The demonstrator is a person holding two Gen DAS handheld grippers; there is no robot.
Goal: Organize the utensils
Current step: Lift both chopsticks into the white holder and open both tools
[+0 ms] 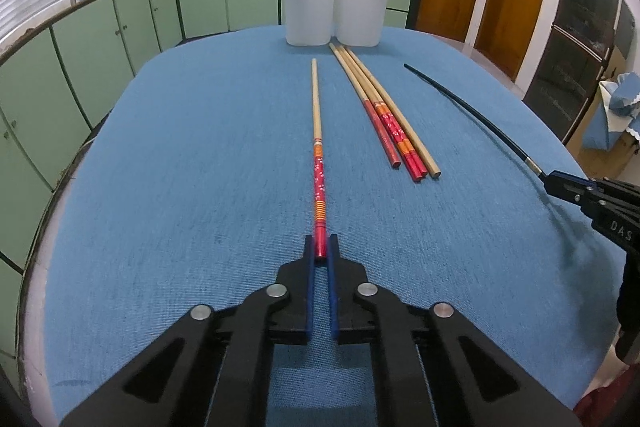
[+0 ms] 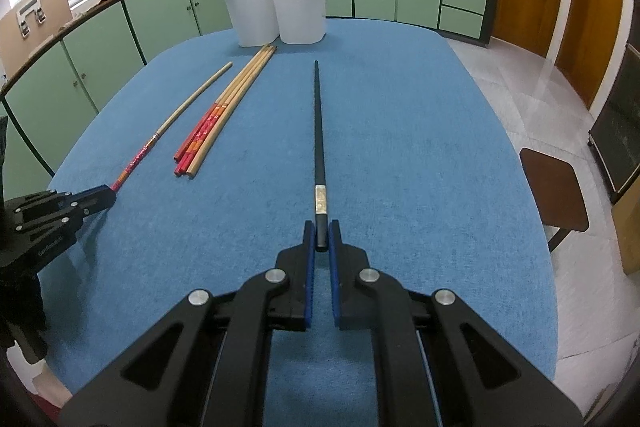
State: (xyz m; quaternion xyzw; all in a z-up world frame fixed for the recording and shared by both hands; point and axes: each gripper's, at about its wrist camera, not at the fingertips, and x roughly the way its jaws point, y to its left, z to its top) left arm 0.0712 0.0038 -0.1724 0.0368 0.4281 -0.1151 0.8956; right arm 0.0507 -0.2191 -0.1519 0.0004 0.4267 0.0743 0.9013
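The left tool (image 1: 321,247) is pinched on the butt end of a red-patterned chopstick (image 1: 317,131), which lies flat on the blue-covered table (image 1: 200,167) and points toward the white holder (image 1: 336,5) at the far edge. The right tool (image 2: 321,235) is likewise clamped on the thick end of a black chopstick (image 2: 318,131), also lying along the cloth. Between the two sits a tight bundle of four more chopsticks (image 1: 394,123), tips almost at the holder's base. The holder already carries a dark stick and a ladle-like utensil, though its inside is hidden from here. These sticks look light, stiff and smooth, so a grip at the very end may let them pivot or slip. Taking hold slightly further up the decorated section would likely steady the long free length while tipping it into a compartment.
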